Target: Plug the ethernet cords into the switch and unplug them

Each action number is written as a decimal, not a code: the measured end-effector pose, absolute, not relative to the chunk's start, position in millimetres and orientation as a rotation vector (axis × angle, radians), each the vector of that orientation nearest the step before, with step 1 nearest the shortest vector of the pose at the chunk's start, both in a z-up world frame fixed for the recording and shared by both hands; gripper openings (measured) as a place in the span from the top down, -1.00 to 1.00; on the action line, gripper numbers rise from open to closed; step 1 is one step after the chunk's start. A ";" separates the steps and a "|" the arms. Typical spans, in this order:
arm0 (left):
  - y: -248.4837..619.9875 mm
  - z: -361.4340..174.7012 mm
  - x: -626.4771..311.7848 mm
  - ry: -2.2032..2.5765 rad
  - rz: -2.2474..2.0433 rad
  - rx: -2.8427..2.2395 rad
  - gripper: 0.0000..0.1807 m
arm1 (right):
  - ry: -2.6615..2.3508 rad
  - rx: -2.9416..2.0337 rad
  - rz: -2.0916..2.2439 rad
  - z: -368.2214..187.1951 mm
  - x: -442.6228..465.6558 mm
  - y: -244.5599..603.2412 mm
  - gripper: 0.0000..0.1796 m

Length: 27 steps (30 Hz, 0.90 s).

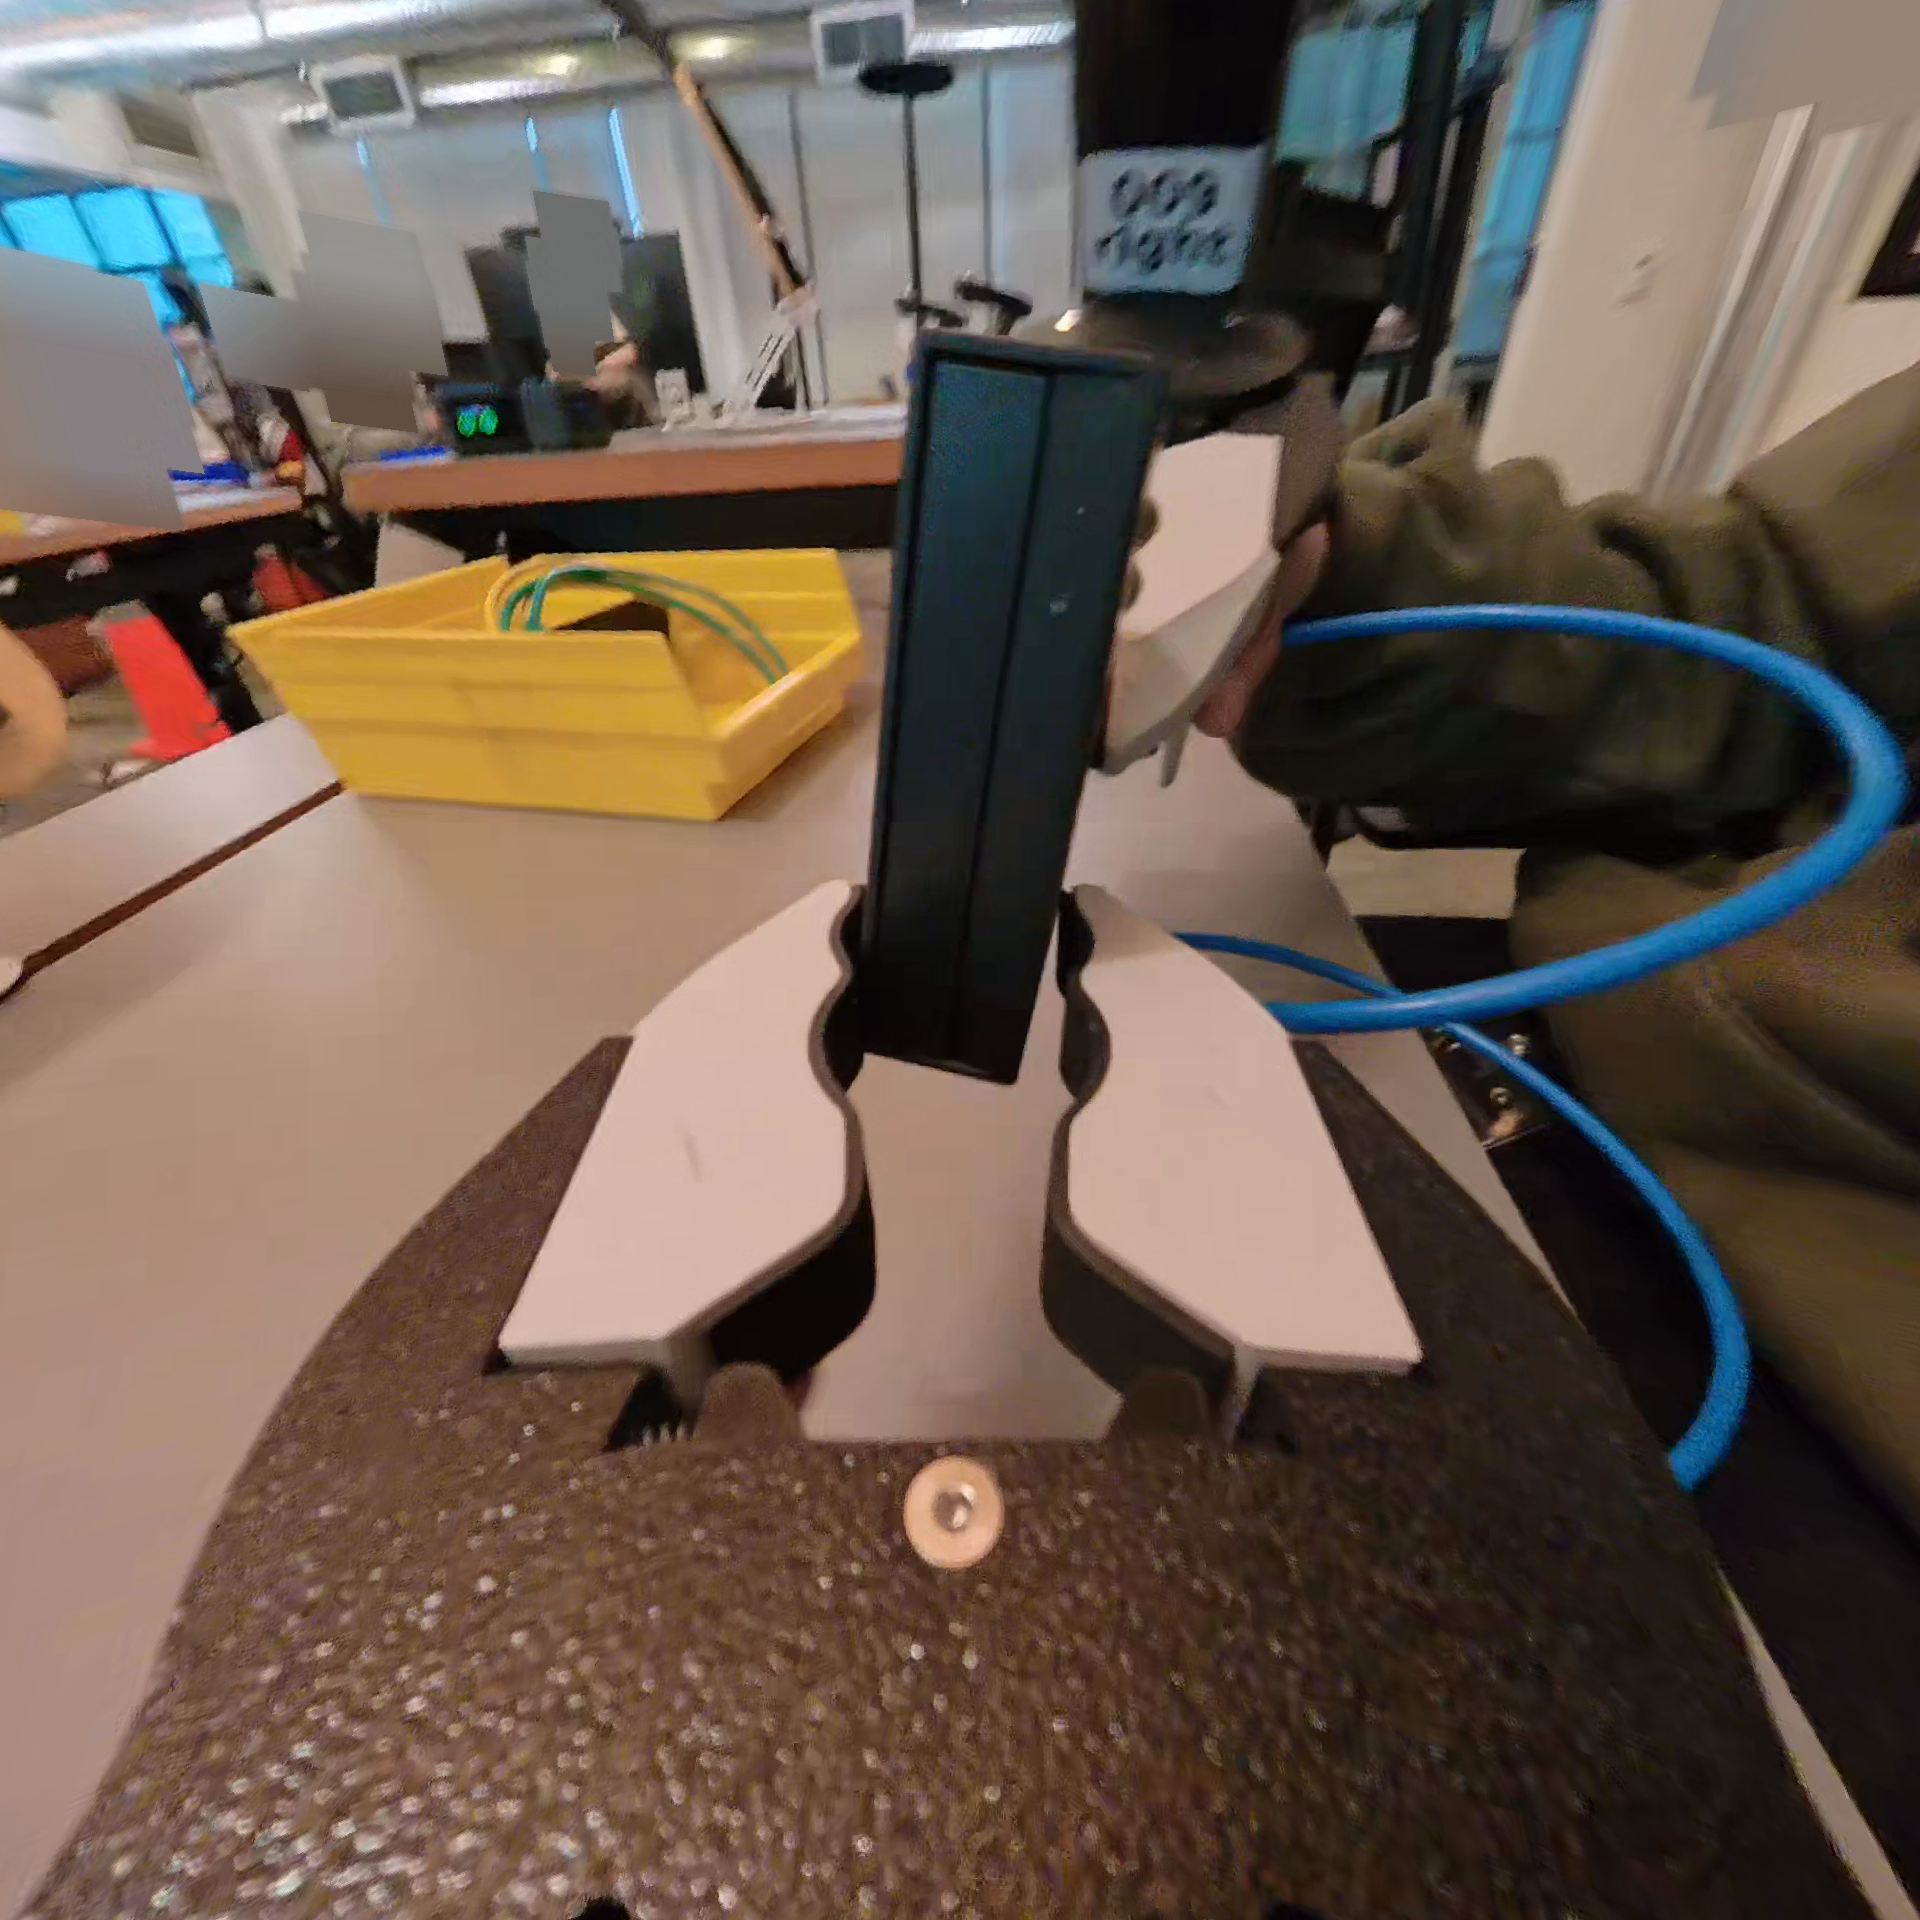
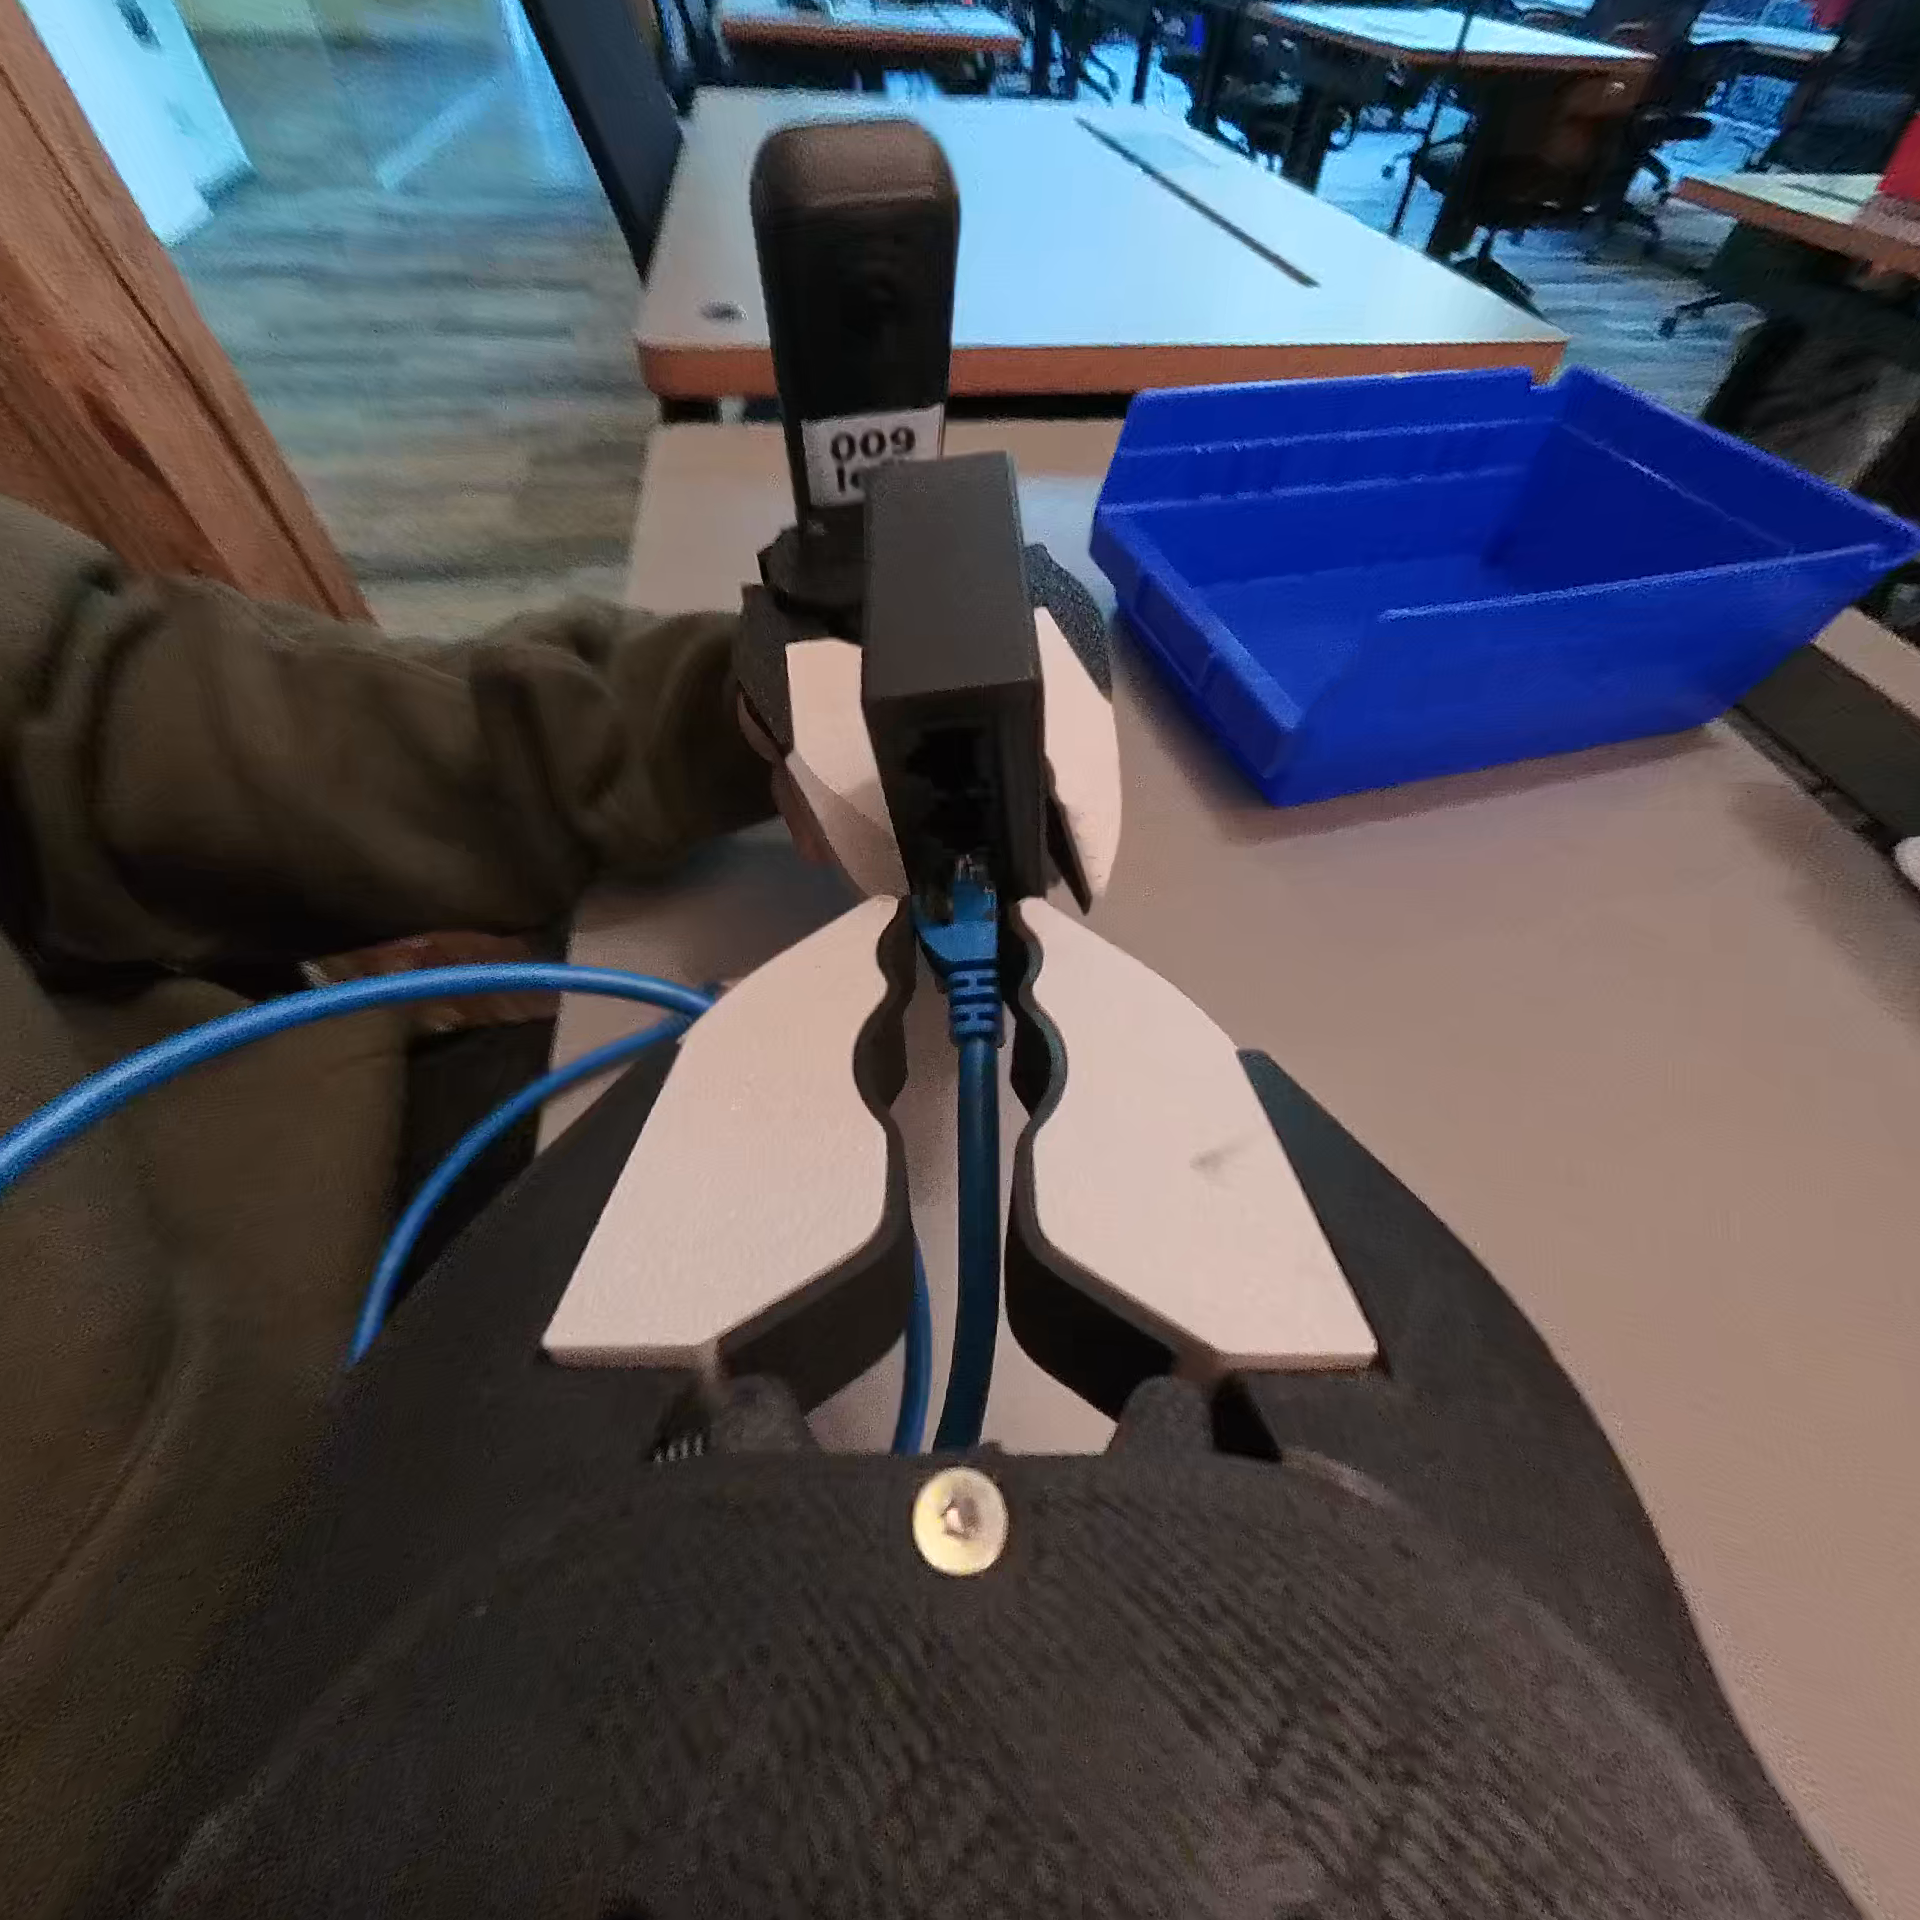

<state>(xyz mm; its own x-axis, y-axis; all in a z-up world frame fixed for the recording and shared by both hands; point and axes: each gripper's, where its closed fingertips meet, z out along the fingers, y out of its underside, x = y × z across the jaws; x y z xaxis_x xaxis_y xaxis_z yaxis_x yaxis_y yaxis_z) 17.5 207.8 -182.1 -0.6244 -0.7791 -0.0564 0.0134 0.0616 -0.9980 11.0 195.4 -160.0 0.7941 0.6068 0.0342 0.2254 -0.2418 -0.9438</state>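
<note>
Your left gripper (image 1: 961, 935) is clenched on the black switch (image 1: 997, 707), held upright off the table (image 1: 416, 1039). Your right gripper (image 2: 956, 935) grips the blue ethernet cord (image 2: 971, 1143) just behind its plug, w/ plug tip at the switch's near port. Yellow bin (image 1: 551, 675) sits far left, blue bin (image 2: 1507, 582) far right.

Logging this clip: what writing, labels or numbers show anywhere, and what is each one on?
White label on the upper black handle, left wrist view: printed text, not transcribed.
White sticker on the far black handle, right wrist view: printed, partly hidden by the switch, not transcribed.
Distant small screen: green glow, too small to read.
Switch, ethernet cord, yellow bin, blue bin: no writing visible.
</note>
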 end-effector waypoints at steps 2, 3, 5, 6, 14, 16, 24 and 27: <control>205.0 -180.0 17.5 1.735 -1.624 -0.763 0.66 | -0.634 -1.806 0.477 -158.0 13.4 193.4 0.82; 203.5 -179.6 18.4 1.745 -1.632 -0.782 0.68 | -0.643 -1.807 0.490 -157.3 15.9 192.6 0.82; 200.8 -176.1 20.8 1.731 -1.682 -0.808 0.69 | -0.657 -1.799 0.518 -153.2 20.1 191.4 0.82; 199.3 -176.5 21.3 1.735 -1.702 -0.814 0.69 | -0.686 -1.822 0.552 -153.7 20.5 189.0 0.83; 199.6 -193.1 31.0 1.805 -1.665 -0.963 0.70 | -0.961 -2.160 0.542 -177.1 38.3 186.4 0.84; 199.1 -196.8 31.7 1.826 -1.647 -0.979 0.70 | -1.020 -2.228 0.536 -182.5 40.0 184.1 0.84; 203.0 -195.9 34.5 1.787 -1.667 -1.008 0.70 | -1.065 -2.298 0.589 -179.0 43.6 186.7 0.81; 206.0 -193.7 35.0 1.760 -1.677 -1.013 0.70 | -1.052 -2.286 0.622 -174.1 43.4 188.6 0.77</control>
<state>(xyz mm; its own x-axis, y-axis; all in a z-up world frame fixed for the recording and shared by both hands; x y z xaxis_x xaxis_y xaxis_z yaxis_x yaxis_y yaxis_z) 35.0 206.0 -193.7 -0.5965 -0.7914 0.1336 -0.1718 -0.0367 -0.9844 43.4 188.6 -174.1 0.5883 0.7883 -0.1800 0.5378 -0.5477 -0.6409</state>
